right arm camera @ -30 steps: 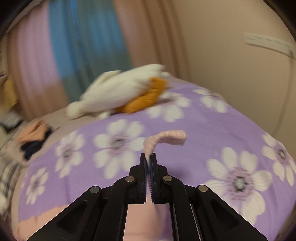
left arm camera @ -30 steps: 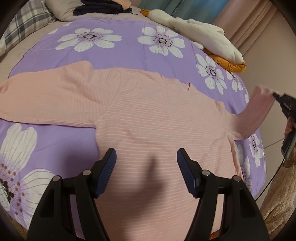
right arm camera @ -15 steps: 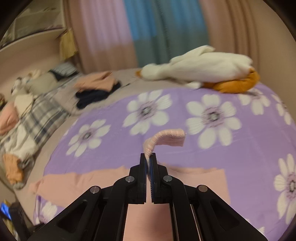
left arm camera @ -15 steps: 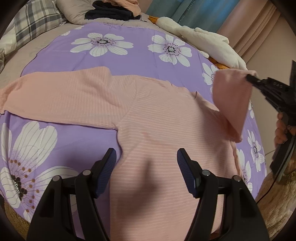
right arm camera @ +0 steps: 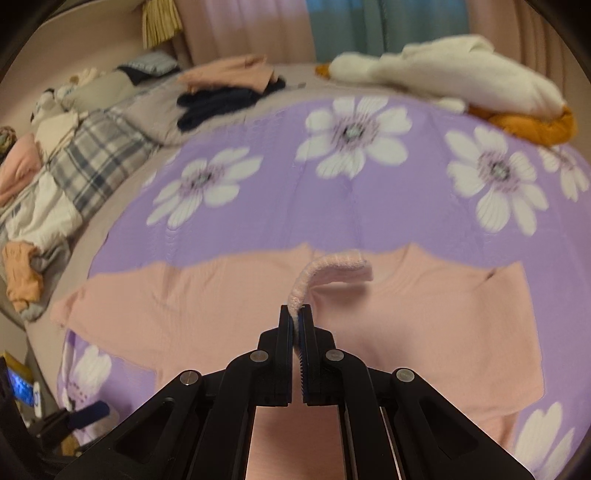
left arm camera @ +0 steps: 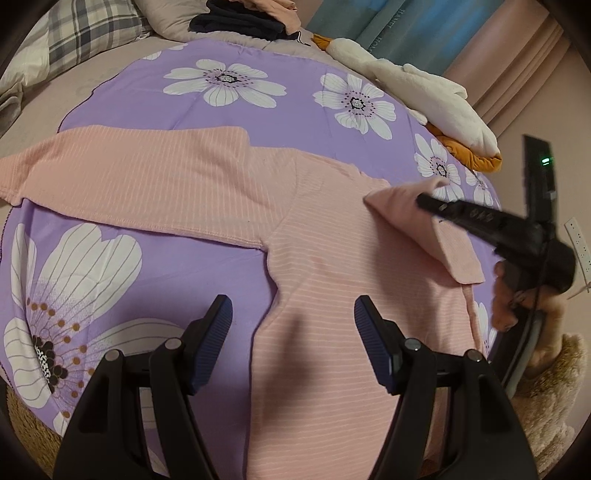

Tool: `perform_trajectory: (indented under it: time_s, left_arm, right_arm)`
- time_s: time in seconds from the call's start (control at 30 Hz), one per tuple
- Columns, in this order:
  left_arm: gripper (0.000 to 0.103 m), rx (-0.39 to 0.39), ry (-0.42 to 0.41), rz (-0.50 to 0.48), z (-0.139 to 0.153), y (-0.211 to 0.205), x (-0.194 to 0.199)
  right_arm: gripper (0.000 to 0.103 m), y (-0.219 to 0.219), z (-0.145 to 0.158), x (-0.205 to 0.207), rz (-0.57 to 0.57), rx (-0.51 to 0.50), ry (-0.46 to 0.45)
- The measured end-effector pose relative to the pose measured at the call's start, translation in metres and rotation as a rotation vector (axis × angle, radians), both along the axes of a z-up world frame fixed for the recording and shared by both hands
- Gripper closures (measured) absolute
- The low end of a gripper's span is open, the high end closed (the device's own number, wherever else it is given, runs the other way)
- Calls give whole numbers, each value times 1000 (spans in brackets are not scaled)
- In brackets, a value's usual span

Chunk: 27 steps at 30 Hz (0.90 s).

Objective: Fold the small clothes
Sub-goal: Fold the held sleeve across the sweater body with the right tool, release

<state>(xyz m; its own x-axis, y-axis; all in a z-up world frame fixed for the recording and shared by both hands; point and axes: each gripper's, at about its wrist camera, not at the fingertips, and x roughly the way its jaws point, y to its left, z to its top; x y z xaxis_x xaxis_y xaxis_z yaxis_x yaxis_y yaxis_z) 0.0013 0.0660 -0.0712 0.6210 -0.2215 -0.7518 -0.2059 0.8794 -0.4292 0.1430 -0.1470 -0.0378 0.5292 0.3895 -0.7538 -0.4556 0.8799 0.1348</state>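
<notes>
- Shirt [left arm camera: 332, 280], pink, striped, spread flat across centre of frame on purple flowered bedspread [left arm camera: 258, 99].
- Right tool [right arm camera: 297, 314] clamped on sleeve [left arm camera: 424, 218], sleeve lifted over shirt's right side.
- Left tool [left arm camera: 291, 332] gaping, empty, above lower shirt.

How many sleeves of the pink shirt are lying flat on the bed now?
1. The left sleeve lies flat on the purple sheet. The right sleeve is lifted, pinched in the right gripper, over the shirt.

A white plush goose [left arm camera: 417, 88] lay far right on the purple flowered sheet [left arm camera: 147, 280]; a plaid pillow [left arm camera: 88, 33] sat far left.
</notes>
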Motion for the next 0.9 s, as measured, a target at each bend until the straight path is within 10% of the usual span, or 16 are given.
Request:
perform_trajectory:
  time_s: [0.9]
  left_arm:
    - [34, -26, 42, -6, -13, 3, 2]
  right_arm:
    - [99, 13, -63, -3, 7, -44, 194]
